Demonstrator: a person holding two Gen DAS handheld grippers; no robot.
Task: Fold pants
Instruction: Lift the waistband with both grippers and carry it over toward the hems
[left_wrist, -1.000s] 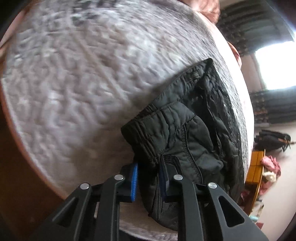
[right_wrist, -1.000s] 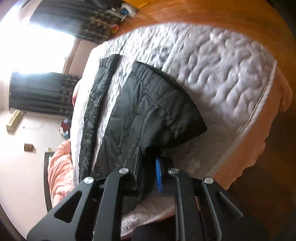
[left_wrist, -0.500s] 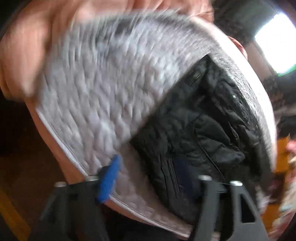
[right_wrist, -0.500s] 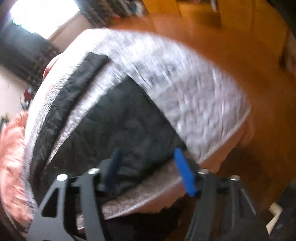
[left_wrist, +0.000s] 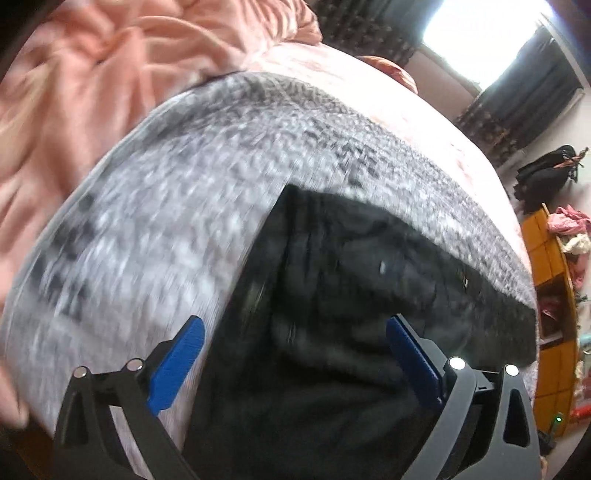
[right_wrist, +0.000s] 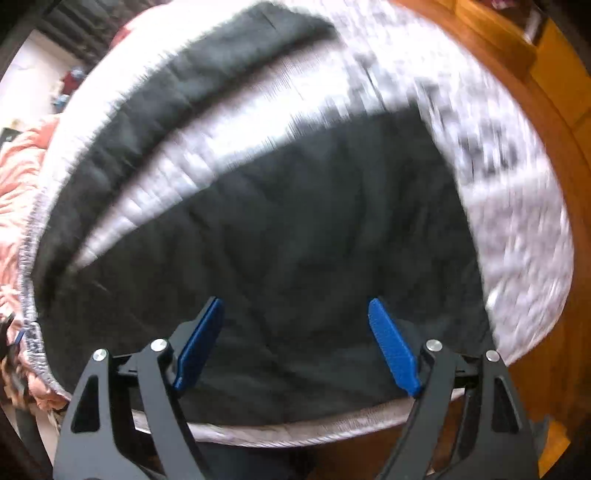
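Left wrist: fingers now wide, pants released

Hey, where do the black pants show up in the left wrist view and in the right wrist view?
Left wrist view: the black pants fill the lower centre and right, past the open left claw.
Right wrist view: they fill the middle, beyond the open right claw.
Shared landmark: the grey quilted cover under them.

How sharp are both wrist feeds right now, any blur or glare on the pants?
Left wrist: motion blur smears the grey blanket and black pants; window blown out. Right wrist: the pants are soft, the blanket is streaked, and the gripper fingers stay sharp.
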